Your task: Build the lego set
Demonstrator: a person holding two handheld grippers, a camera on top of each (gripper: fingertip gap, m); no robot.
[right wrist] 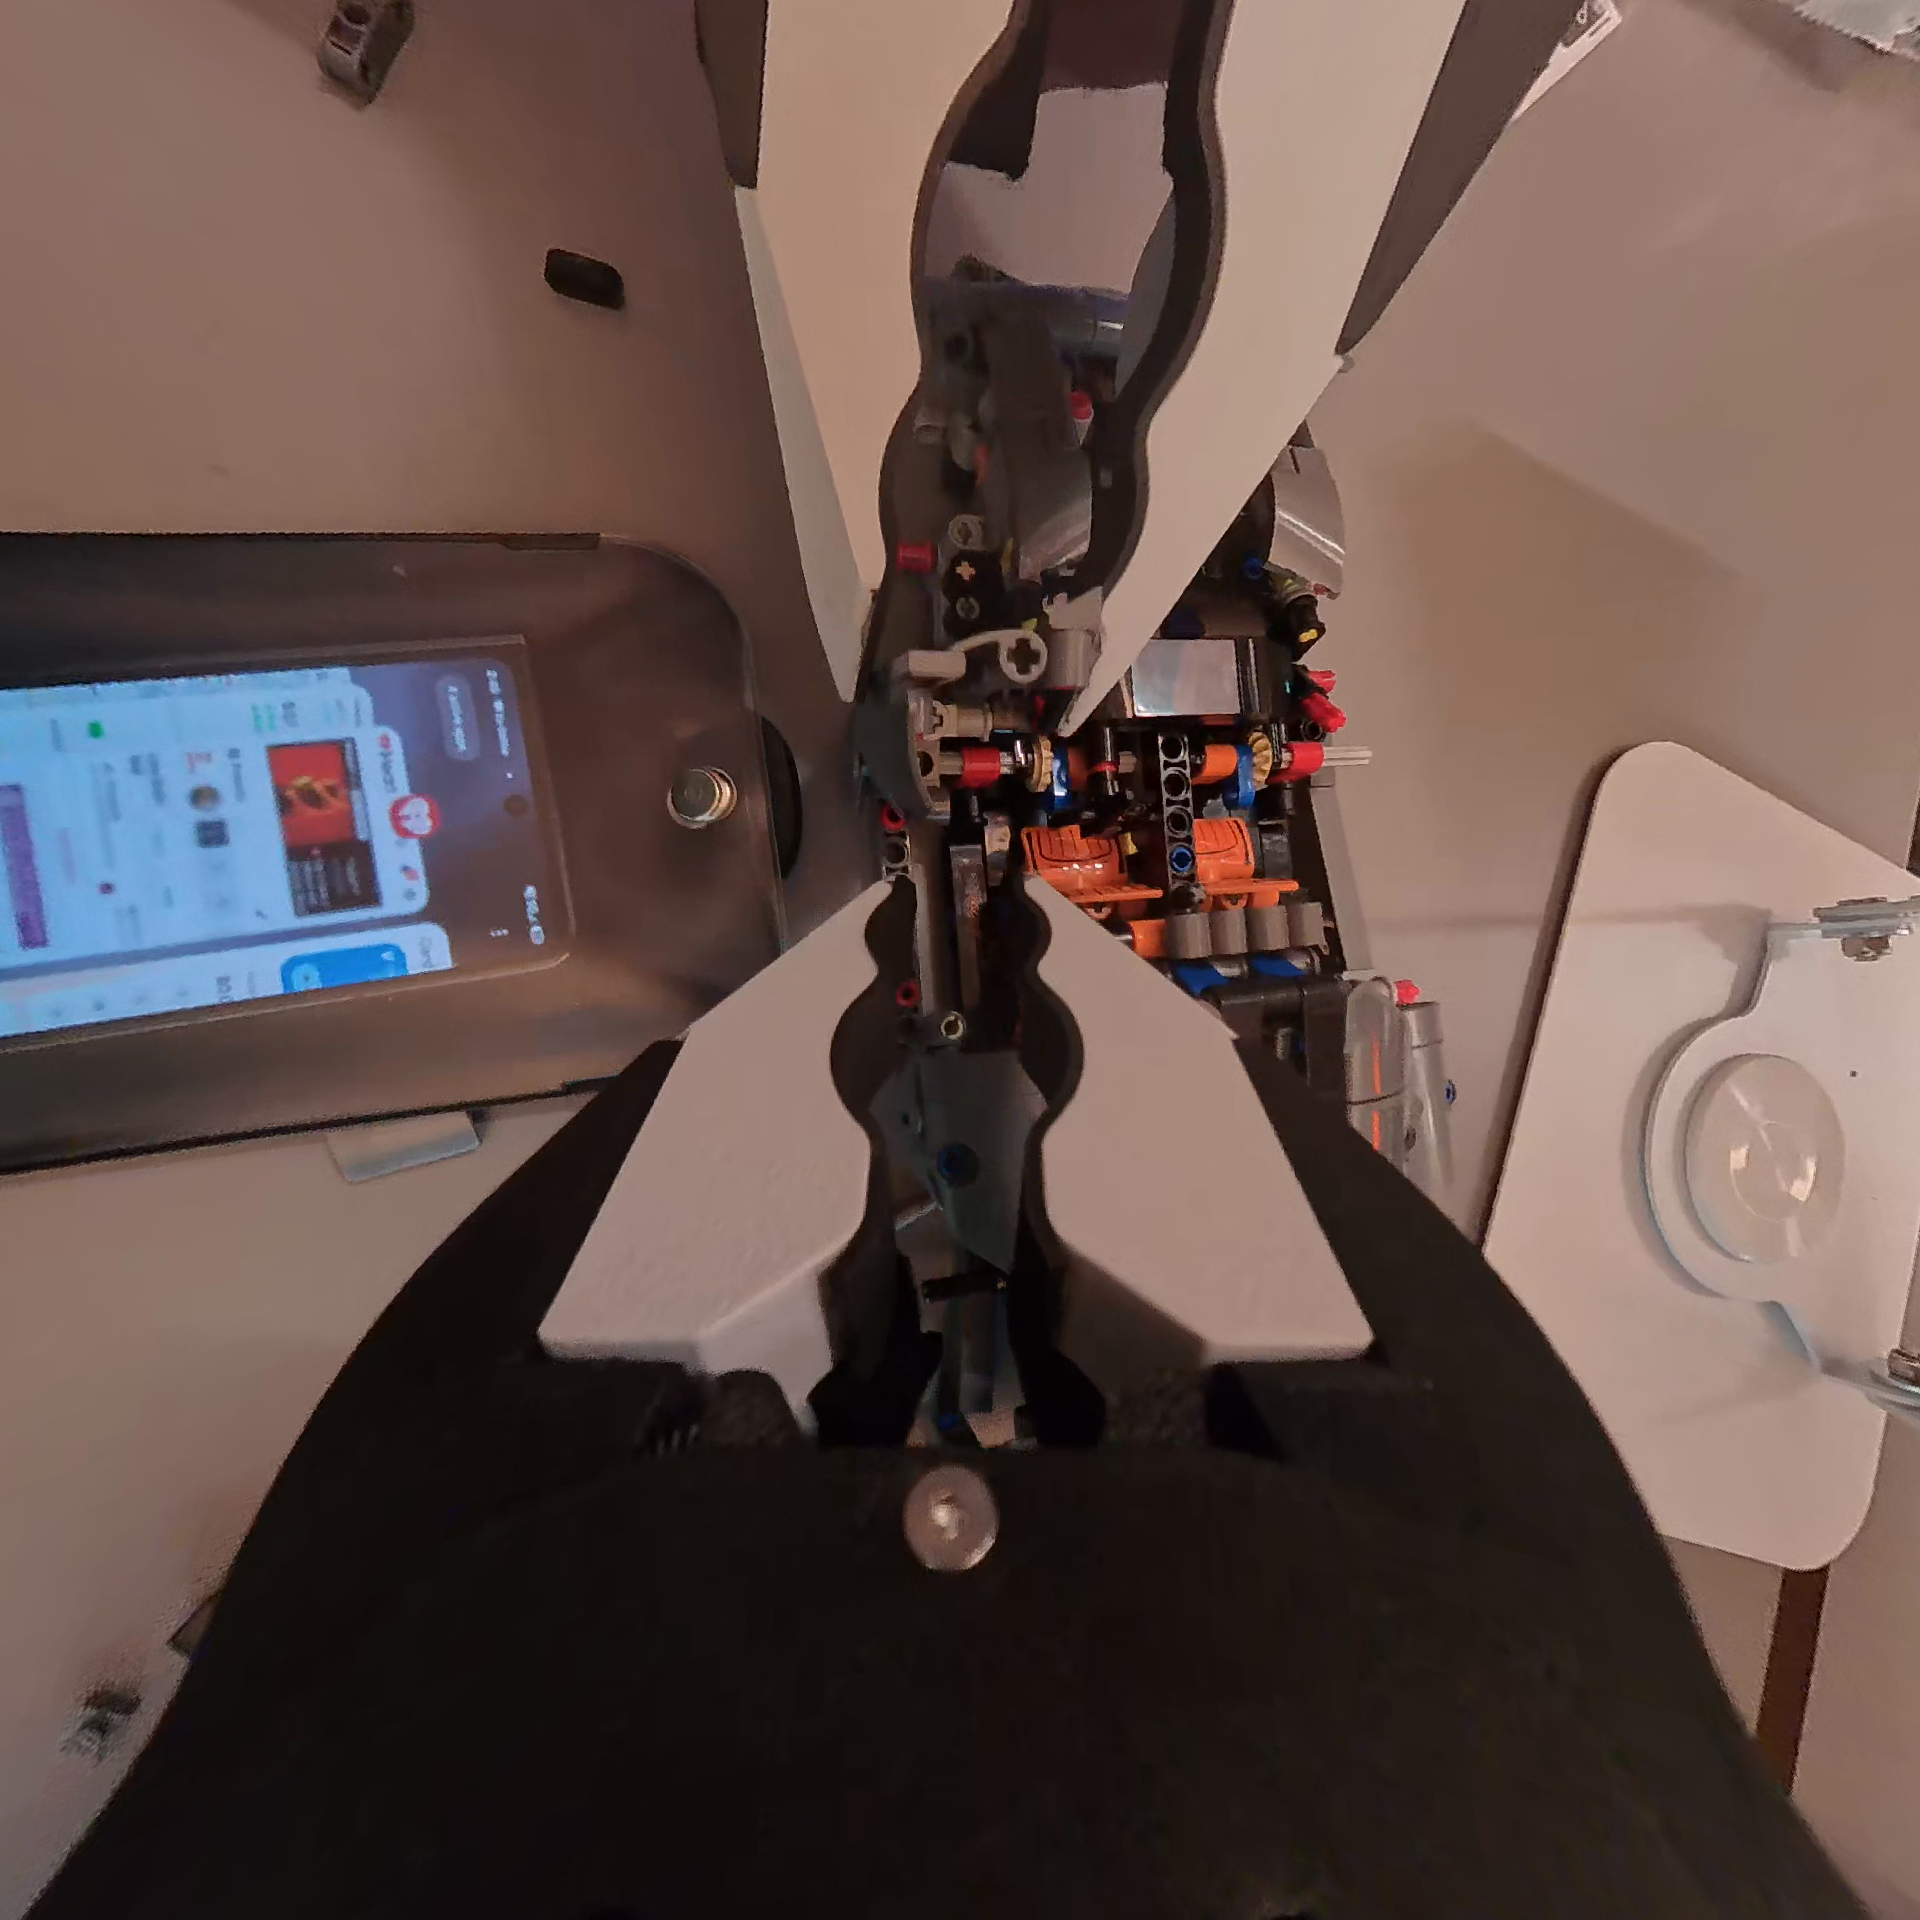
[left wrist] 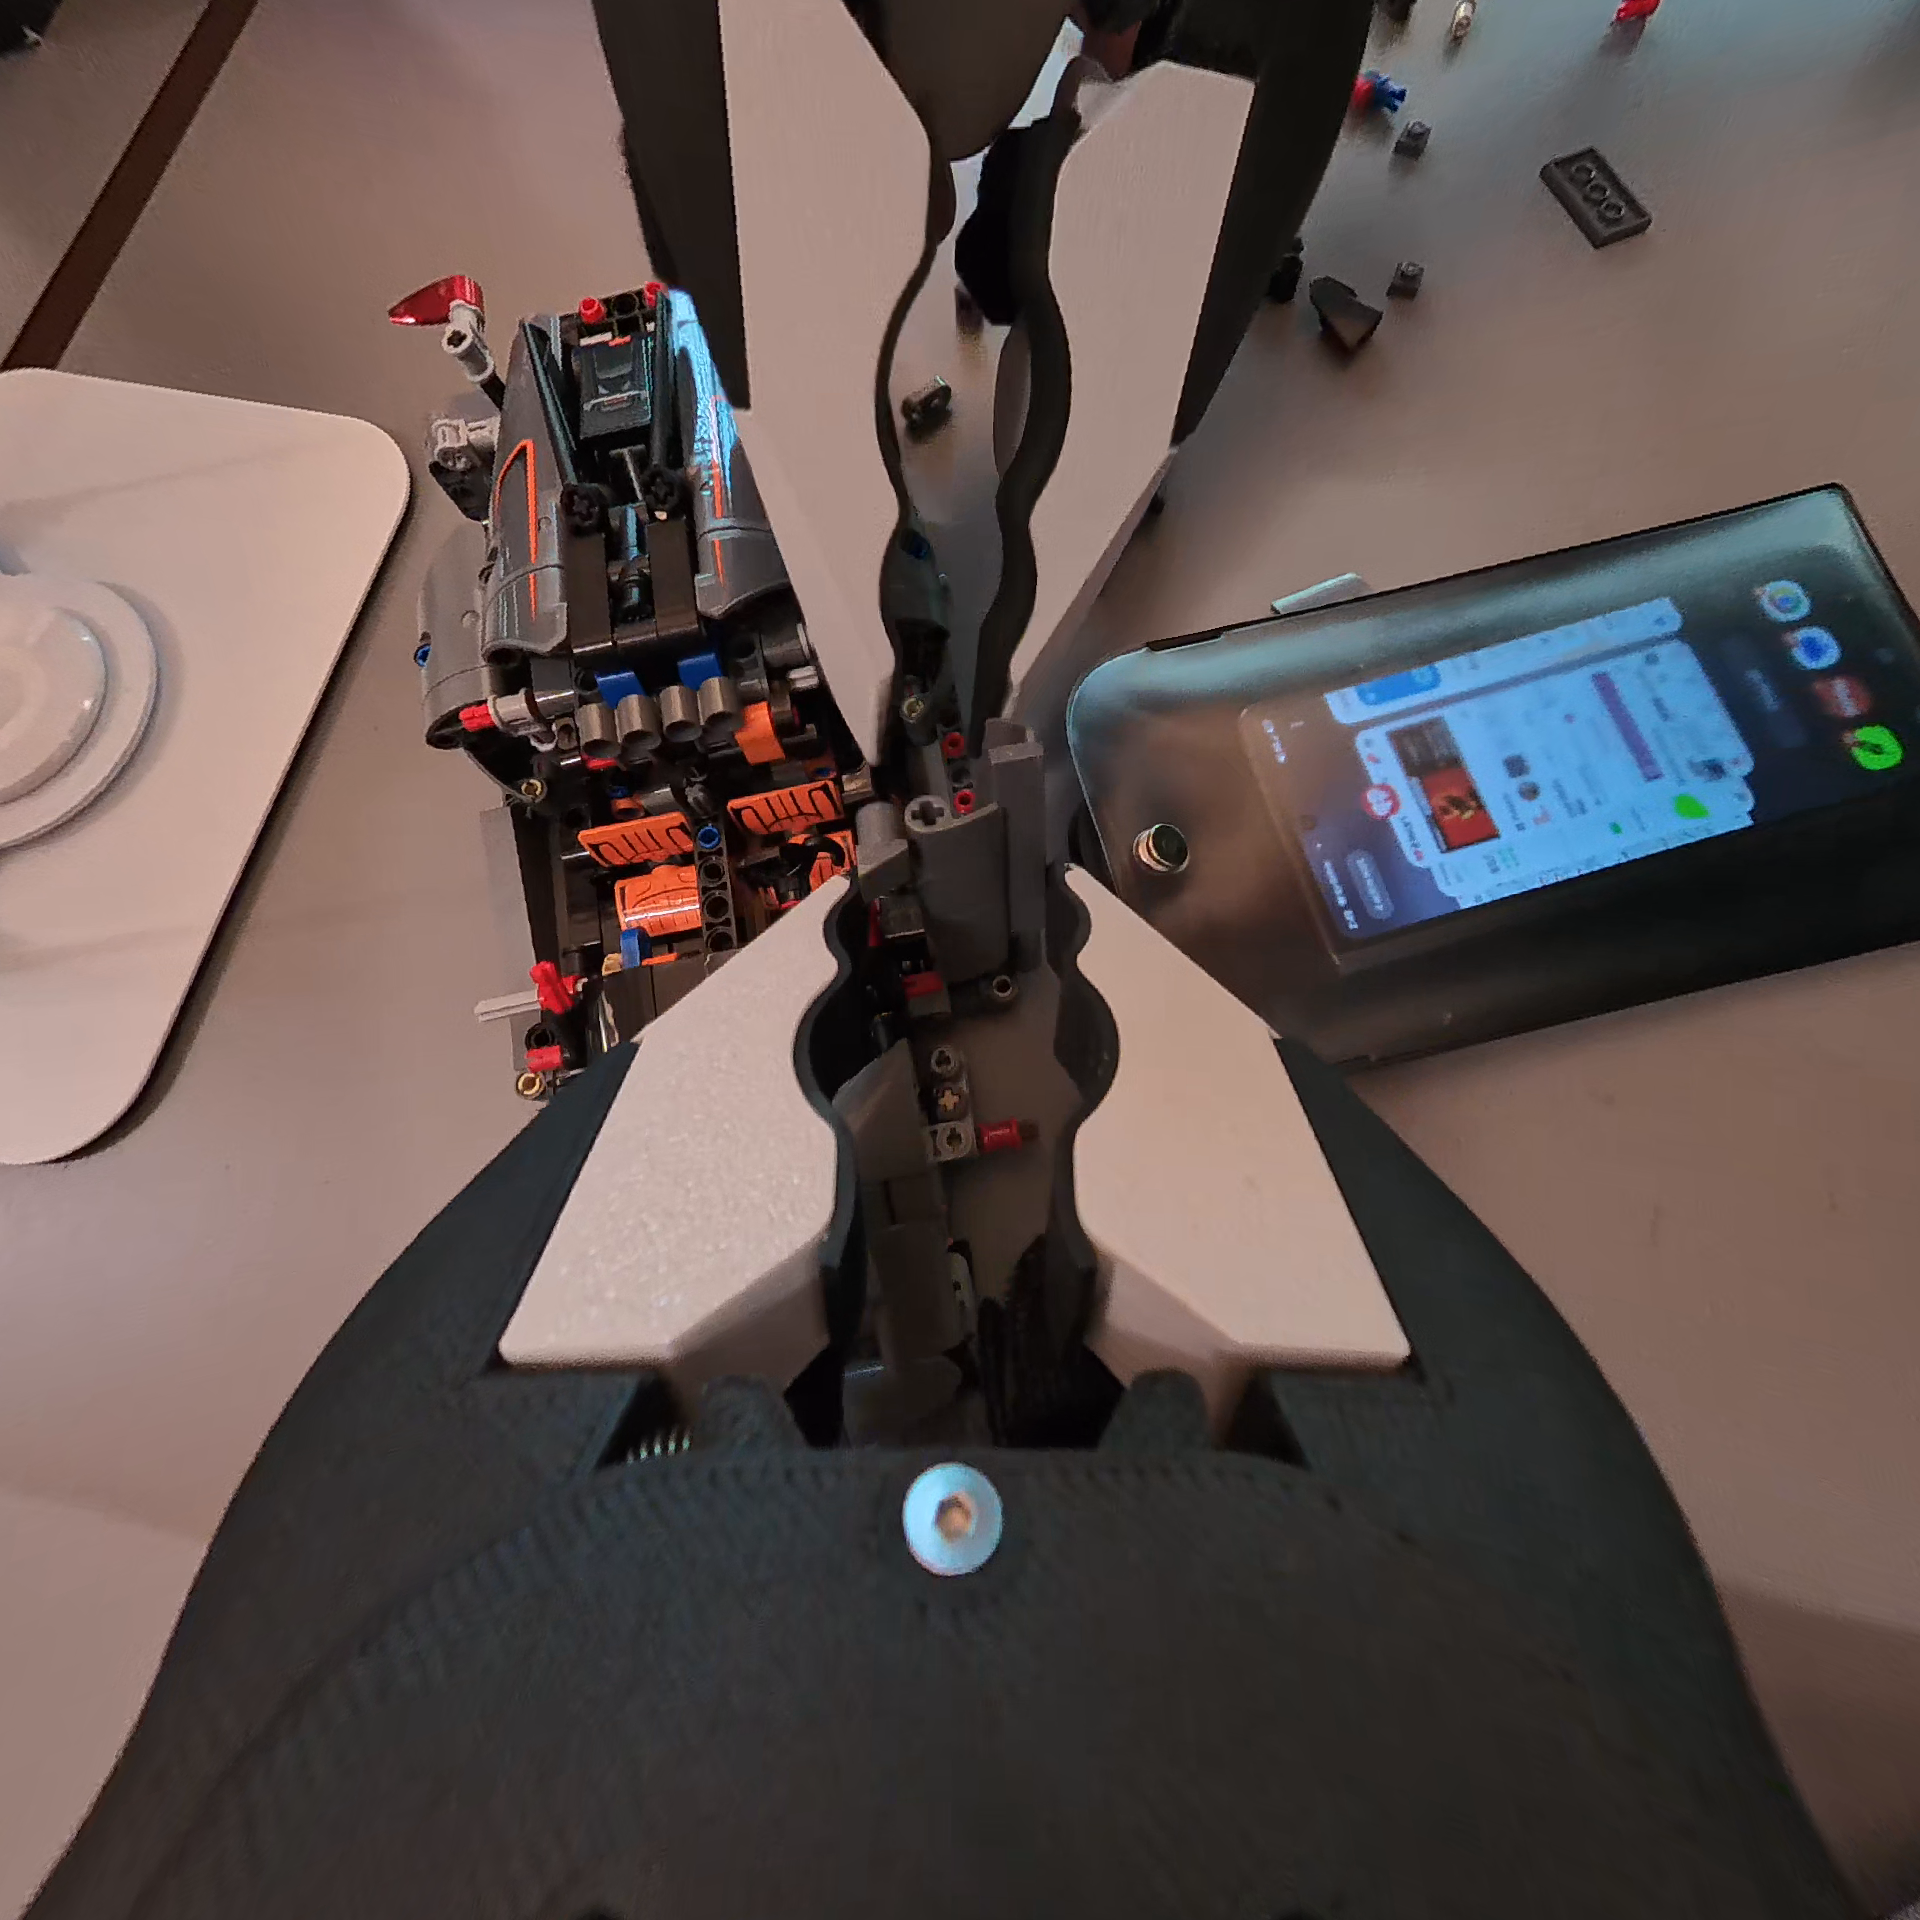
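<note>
Gripping one grey side assembly (left wrist: 961,883) from opposite ends: left gripper (left wrist: 951,914) clamped on its near end, right gripper (left wrist: 956,675) clamped on the far end, tips pointing toward each other. Held beside the main lego car (left wrist: 623,665), on the left gripper's left, standing on the table (left wrist: 312,1299). From the right wrist view, same assembly (right wrist: 997,499) pinched between right gripper (right wrist: 961,904) and left gripper (right wrist: 971,675), car body (right wrist: 1174,831) just right of the tips. Lying flat off the left gripper's right: a lit phone (left wrist: 1538,769). Scattered beyond the right gripper: loose dark pieces (left wrist: 1595,197). Resting far left: a white stand base (left wrist: 187,748).
</note>
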